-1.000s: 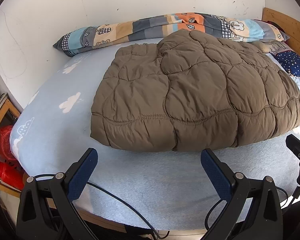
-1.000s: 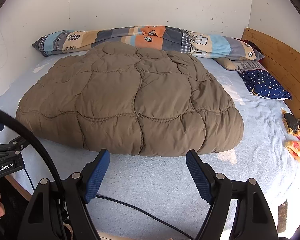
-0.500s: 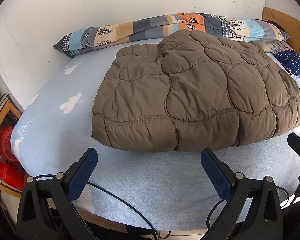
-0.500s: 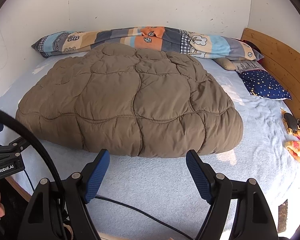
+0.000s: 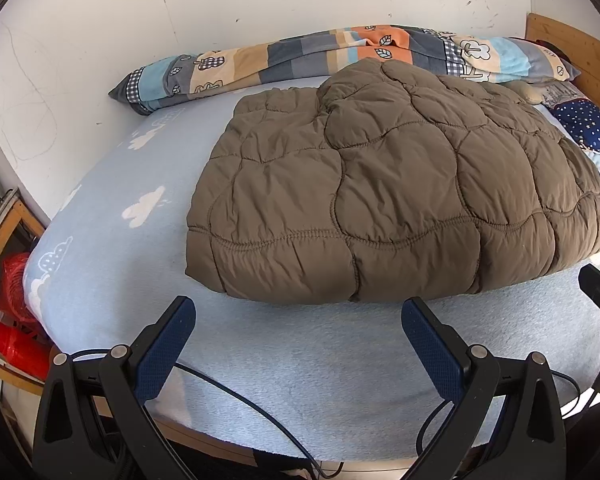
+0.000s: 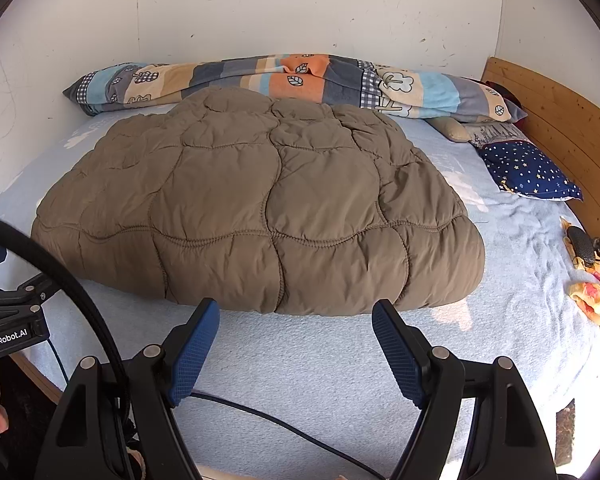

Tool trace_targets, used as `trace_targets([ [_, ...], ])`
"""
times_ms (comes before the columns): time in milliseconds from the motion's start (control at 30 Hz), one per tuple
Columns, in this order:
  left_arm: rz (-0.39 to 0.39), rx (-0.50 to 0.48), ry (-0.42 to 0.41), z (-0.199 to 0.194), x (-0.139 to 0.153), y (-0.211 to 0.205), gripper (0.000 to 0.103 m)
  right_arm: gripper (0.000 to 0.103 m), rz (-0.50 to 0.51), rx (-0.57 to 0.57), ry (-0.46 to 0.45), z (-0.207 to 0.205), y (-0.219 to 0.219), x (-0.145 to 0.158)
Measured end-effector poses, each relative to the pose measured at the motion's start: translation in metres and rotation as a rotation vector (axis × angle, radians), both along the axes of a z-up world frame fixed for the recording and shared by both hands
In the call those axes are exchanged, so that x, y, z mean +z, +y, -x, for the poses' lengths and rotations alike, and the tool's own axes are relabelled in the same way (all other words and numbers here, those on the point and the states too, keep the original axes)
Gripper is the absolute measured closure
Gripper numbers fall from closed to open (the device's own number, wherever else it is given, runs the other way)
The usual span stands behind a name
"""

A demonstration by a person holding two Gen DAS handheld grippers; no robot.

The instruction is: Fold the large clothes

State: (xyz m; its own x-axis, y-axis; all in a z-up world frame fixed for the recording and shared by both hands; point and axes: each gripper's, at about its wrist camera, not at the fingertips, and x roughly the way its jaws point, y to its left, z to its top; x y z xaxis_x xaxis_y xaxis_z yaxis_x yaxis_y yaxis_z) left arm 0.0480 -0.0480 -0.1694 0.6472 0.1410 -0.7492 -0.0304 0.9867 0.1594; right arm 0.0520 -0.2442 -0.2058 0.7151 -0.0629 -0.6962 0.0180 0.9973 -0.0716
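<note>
Left gripper (image 5: 298, 322): jaws spread wide, blue pads (image 5: 166, 354) empty, held above the near edge of the bed sheet (image 5: 300, 368). Right gripper (image 6: 296, 326): likewise spread wide, gripping nothing, above the same near edge. Black cable (image 6: 276, 424) trailing across sheet below right fingers. Housing of left unit, labelled GenRobot.AI (image 6: 8, 334), visible at left edge of right wrist view.

Just beyond both sets of fingertips, not touching: brown quilted coat (image 5: 388, 200) (image 6: 256, 208), lying folded in a thick bundle, puffy folded edge facing the grippers. Centred on light-blue sheet with white cloud print (image 5: 144, 208).

Right of coat: crumpled yellow-patterned cloth with dark object (image 6: 592, 276) near wooden bed frame (image 6: 560, 128). Navy starred pillow (image 6: 528, 170) farther back.

Behind coat, along white wall (image 6: 300, 8): rolled patchwork blanket (image 6: 292, 80), coat's far edge close against it.
</note>
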Motion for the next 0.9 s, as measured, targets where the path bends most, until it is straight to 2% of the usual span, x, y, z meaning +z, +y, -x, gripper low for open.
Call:
trace_targets([
  [900, -0.004, 0.003, 0.001, -0.0005, -0.0016, 0.0017, 0.0, 0.021, 0.0, -0.006, -0.006, 0.0014, -0.0001, 0.0018],
])
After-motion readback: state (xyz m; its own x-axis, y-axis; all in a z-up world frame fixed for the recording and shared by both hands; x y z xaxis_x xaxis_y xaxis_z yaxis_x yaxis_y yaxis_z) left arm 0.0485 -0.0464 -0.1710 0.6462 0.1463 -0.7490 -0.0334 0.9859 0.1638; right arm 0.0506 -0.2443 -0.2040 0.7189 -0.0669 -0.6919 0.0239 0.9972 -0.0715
